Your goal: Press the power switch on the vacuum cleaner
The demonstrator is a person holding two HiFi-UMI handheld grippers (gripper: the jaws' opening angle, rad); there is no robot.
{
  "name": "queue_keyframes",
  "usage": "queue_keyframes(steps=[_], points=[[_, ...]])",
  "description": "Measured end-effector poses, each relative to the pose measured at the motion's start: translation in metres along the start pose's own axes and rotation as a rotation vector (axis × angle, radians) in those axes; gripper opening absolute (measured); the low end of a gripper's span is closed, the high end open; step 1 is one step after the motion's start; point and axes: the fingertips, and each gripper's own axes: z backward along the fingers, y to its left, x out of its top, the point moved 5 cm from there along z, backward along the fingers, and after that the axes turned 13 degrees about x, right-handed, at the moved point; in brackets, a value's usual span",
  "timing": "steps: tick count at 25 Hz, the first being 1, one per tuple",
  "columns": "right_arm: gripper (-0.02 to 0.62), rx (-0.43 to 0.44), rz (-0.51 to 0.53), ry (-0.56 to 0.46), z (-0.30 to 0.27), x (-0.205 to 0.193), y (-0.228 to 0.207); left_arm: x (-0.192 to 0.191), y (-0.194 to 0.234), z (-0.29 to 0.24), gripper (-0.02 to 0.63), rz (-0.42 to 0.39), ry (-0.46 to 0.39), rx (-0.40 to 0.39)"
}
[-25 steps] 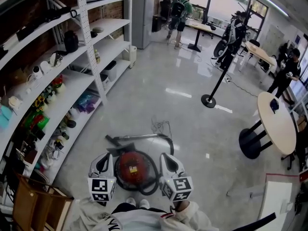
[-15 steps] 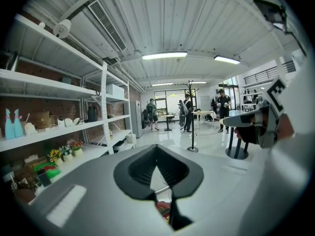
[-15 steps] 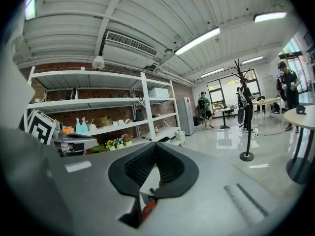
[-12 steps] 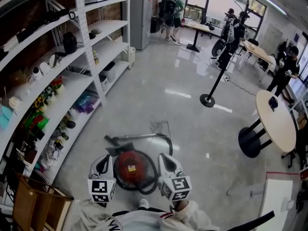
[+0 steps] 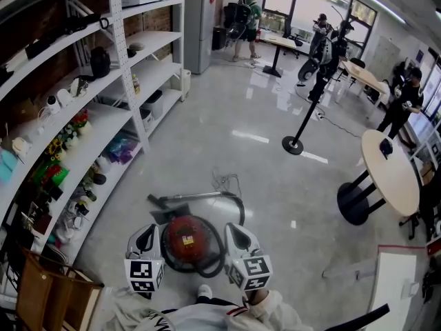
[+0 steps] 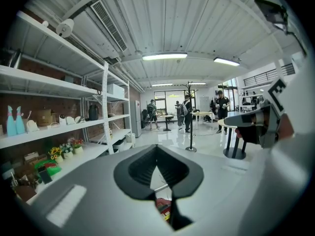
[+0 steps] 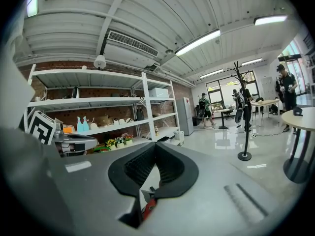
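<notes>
The red round vacuum cleaner point(image 5: 185, 237) lies on the floor just ahead of my feet, with a black hose looped around it and its wand point(image 5: 196, 196) stretched out behind. My left gripper point(image 5: 146, 233) hovers at the vacuum's left side and my right gripper point(image 5: 235, 230) at its right, both above it. Each one's jaws meet at the tips with nothing held. Through the left gripper point(image 6: 156, 147) a sliver of the red vacuum point(image 6: 164, 208) shows below. The right gripper point(image 7: 155, 145) also frames a bit of the vacuum's red body point(image 7: 147, 210).
White shelving point(image 5: 103, 116) full of small items runs along the left. A wooden crate point(image 5: 48, 292) stands at the near left. A coat stand's base point(image 5: 293, 145) and a round table point(image 5: 389, 174) are to the right. Several people stand far back.
Both grippers stay beside the vacuum, almost unmoved. The view has drifted slightly and only one shoe tip shows below now. The people at the back have shifted.
</notes>
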Motion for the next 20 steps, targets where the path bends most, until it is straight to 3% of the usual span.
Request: queue_keyframes(steps=[20], points=[[0.0,-0.045,0.009,-0.012,0.027,-0.011,0.073,-0.02,0.035,0.063,0.0,0.026,-0.008,-0.041]])
